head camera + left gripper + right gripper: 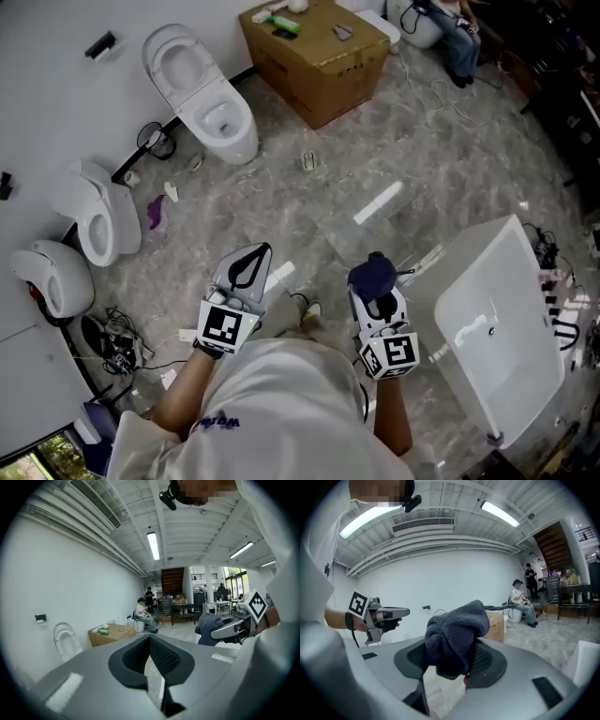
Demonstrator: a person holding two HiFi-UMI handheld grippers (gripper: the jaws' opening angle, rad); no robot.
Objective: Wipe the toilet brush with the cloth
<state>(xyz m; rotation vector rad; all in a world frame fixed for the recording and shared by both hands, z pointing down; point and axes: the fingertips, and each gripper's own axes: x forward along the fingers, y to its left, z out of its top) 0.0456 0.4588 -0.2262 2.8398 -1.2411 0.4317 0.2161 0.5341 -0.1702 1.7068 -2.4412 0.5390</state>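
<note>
Right tool [375, 286] is clamped on the cloth [457, 634]. The wad bunches over the tips, so plenty of fabric is exposed for wiping. Left tool [150, 641] has its tips together with nothing between them, so it is probably free to take the brush. I cannot pick out a brush for certain. A white bar [378, 202] lies on the floor [422, 159] at 12 o'clock of the tools, identity unclear.

Both tools are level, well apart and pointing forward. There is open floor ahead. A white fixture [497, 319] crowds 3 o'clock, with its edge near the right tool. The toilet [202, 94] at 11 o'clock and the box [314, 56] at 12 are well off.
</note>
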